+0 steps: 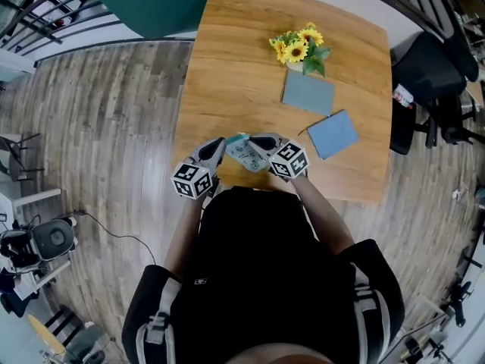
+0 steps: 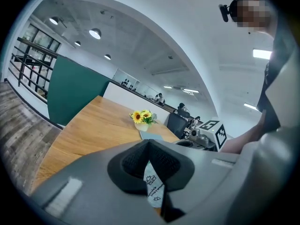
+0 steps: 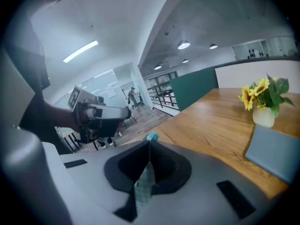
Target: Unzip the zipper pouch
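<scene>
Hanging nearest the person, over the near edge of the round-cornered wooden table (image 1: 235, 74), the pale printed fabric zipper pouch (image 1: 246, 155) is held in the air between both tools. The left gripper (image 2: 149, 143) is clenched on one printed end, probably to anchor the pouch against a pull. The right gripper (image 3: 149, 146) is clamped tight on the opposite end, and a small teal tab (image 3: 151, 136) pokes out past its pads. I cannot tell whether that is the zipper pull. Farther back lie a blue flat rectangular case (image 1: 332, 133), then a grey-blue flat square pad (image 1: 308, 92), then yellow sunflowers in a small white vase (image 1: 299, 48), all well apart from the work.
</scene>
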{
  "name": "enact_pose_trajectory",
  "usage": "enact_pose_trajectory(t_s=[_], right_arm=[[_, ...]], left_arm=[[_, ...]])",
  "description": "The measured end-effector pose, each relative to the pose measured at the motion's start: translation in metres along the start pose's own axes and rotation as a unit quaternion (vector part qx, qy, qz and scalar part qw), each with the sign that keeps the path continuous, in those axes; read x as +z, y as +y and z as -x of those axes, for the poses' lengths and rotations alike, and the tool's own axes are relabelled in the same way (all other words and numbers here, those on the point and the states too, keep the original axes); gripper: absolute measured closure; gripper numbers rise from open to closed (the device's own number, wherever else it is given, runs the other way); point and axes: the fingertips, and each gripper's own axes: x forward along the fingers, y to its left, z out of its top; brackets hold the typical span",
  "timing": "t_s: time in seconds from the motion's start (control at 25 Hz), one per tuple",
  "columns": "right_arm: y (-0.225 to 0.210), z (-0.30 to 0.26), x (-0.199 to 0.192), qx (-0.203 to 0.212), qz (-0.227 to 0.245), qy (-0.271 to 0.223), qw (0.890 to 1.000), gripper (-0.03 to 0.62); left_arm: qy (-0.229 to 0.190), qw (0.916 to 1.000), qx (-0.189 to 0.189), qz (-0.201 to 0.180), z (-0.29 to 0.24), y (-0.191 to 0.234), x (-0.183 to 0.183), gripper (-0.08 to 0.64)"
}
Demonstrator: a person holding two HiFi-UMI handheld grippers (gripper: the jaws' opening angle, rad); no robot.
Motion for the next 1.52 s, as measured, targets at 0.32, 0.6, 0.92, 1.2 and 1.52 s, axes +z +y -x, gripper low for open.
enact_pose_trajectory(t_s=[0.32,0.6,0.92,1.2,1.52], right_arm=[[0.030,0.003,0.006,-0.009,0.175,0.032,0.984,0.581],[0.037,0.011,0.018,-0.031,0.260,0.032,0.965,0.581],[0.034,0.022,0.027,-0.053,0.324,0.028,0.944,0.580],[0.034,0.026,0.034,-0.078,0.400,0.036,0.913,0.580],[0.036,0.027,0.034,-0.078,0.401,0.033,0.912,0.580]], left_arm=[[0.041,0.9908,-0.078,0.103,-0.007,-0.007,-0.010,0.564],[0.020,0.9729,-0.111,0.202,-0.006,-0.005,-0.007,0.561],[-0.004,0.9189,-0.173,0.354,-0.010,-0.009,0.002,0.515],[-0.002,0.8982,-0.212,0.385,-0.021,-0.019,0.010,0.433],[-0.009,0.8757,-0.234,0.422,-0.025,-0.023,0.014,0.433]])
